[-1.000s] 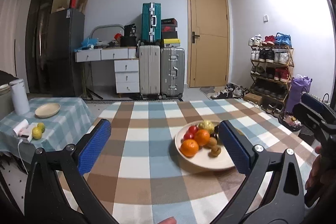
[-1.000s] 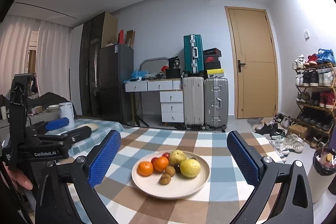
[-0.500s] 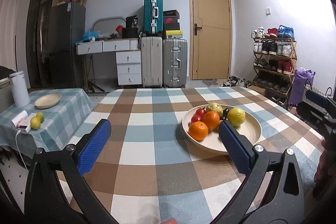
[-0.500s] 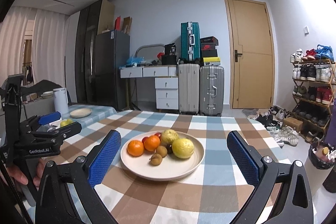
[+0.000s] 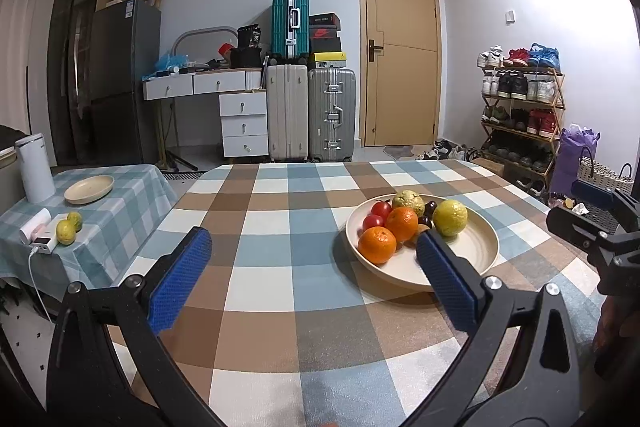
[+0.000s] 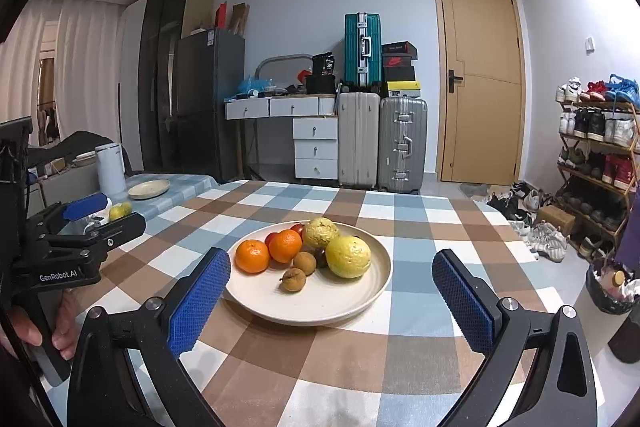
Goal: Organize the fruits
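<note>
A cream plate (image 6: 348,303) sits on the checkered table (image 6: 404,219). It holds two oranges (image 6: 252,255), a yellow lemon (image 6: 348,257), a green guava (image 6: 321,231), red tomatoes and small brown longans (image 6: 294,279). My right gripper (image 6: 330,303) is open and empty, just in front of the plate. My left gripper (image 5: 308,277) is open and empty, left of the plate (image 5: 476,247), its right finger over the plate's near rim. An empty plate (image 5: 89,189) and two yellow-green fruits (image 5: 66,231) lie on the side table.
The side table (image 5: 116,211) at the left carries a white kettle (image 5: 34,167) and a power bank. Suitcases (image 5: 288,111), a drawer desk, a door and a shoe rack (image 5: 520,107) stand behind. Each gripper shows at the edge of the other's view.
Both grippers have lowered and moved toward the table, so the fruit plate looks larger and nearer. Both stay open and empty.
</note>
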A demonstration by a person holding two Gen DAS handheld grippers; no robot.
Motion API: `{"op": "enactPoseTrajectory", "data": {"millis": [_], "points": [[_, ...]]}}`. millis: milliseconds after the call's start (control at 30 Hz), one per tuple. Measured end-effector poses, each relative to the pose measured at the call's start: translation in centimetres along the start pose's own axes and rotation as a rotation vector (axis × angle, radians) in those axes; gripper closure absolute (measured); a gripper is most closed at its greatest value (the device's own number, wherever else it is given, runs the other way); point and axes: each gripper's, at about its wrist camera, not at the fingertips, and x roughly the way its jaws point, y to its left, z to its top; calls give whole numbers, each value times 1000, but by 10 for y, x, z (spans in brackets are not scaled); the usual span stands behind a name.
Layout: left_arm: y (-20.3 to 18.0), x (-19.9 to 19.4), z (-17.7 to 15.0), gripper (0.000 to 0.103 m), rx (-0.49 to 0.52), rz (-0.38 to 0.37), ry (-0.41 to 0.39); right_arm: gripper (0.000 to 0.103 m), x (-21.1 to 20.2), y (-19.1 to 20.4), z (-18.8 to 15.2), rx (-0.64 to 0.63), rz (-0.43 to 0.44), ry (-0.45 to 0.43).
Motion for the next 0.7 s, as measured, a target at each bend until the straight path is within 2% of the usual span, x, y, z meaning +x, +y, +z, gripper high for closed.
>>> {"op": "enactPoseTrajectory", "data": {"millis": [700], "points": [[0, 0, 0, 1, -2, 0, -1, 0, 4, -1, 0, 1, 4, 5]]}}
